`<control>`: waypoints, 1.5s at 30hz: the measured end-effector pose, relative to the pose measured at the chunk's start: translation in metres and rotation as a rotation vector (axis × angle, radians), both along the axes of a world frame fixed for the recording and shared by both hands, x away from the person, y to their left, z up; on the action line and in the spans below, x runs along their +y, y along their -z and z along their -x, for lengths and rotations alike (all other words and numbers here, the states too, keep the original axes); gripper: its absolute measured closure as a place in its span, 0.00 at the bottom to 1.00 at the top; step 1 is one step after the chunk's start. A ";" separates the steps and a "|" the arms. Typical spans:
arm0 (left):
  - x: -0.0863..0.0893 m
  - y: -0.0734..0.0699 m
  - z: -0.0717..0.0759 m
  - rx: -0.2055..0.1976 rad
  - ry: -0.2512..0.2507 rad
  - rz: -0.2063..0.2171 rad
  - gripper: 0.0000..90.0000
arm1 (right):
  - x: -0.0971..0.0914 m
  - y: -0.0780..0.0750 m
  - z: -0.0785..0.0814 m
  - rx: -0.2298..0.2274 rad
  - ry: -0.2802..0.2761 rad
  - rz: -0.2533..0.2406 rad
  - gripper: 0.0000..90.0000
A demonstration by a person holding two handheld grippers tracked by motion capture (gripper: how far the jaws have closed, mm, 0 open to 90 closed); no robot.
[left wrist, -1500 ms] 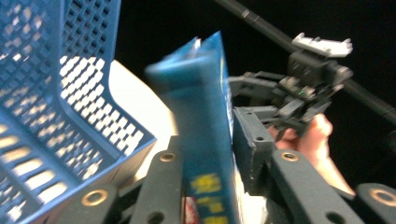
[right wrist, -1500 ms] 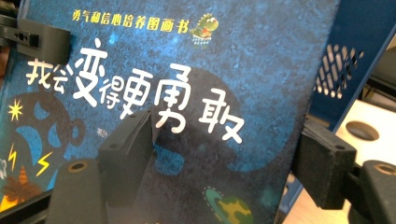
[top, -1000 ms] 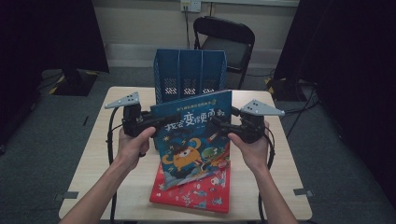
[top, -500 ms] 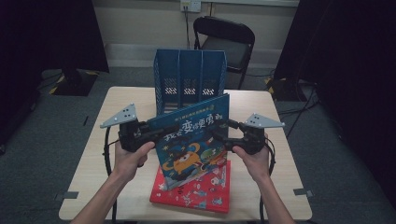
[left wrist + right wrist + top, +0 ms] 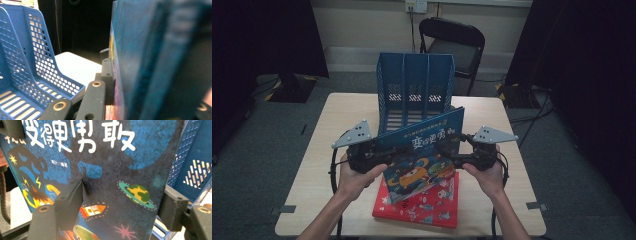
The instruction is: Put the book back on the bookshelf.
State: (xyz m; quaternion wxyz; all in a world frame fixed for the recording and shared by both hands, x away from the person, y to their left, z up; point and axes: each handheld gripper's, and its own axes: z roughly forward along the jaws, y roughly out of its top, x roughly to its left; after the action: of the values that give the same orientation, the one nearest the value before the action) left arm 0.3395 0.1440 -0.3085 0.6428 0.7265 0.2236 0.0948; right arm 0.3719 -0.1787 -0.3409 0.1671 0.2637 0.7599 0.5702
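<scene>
Close-ups add detail: the left gripper (image 5: 379,152) pinches the blue picture book (image 5: 424,157) by its edge, while the right gripper (image 5: 452,147) stands spread, one jaw before the cover, one past its edge; whether they press is unclear. From above, the book is held tilted over a red book (image 5: 432,207), before the blue plastic file rack (image 5: 414,90). Its left-gripper close-up is blurred. Both hands sit lower than earlier.

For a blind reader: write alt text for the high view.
A person holds a blue picture book tilted above the table, a hand-held gripper at each side edge, left and right. A red book lies beneath; a blue file rack stands behind.
</scene>
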 end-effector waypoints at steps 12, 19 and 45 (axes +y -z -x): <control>-0.003 0.000 -0.012 0.058 0.054 -0.001 0.87 | 0.005 0.000 -0.001 -0.003 0.012 0.021 0.28; -0.006 -0.003 -0.009 -0.007 0.037 -0.026 0.86 | 0.005 0.000 -0.001 -0.005 0.009 0.021 0.28; 0.018 -0.014 -0.019 0.068 -0.036 -0.057 0.93 | -0.017 0.012 0.003 0.045 0.062 0.061 0.35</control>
State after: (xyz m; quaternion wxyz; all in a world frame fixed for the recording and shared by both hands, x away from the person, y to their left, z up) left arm 0.3586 0.1623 -0.2940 0.6121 0.7432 0.2555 0.0880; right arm 0.3685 -0.1956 -0.3529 0.1757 0.2946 0.7719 0.5353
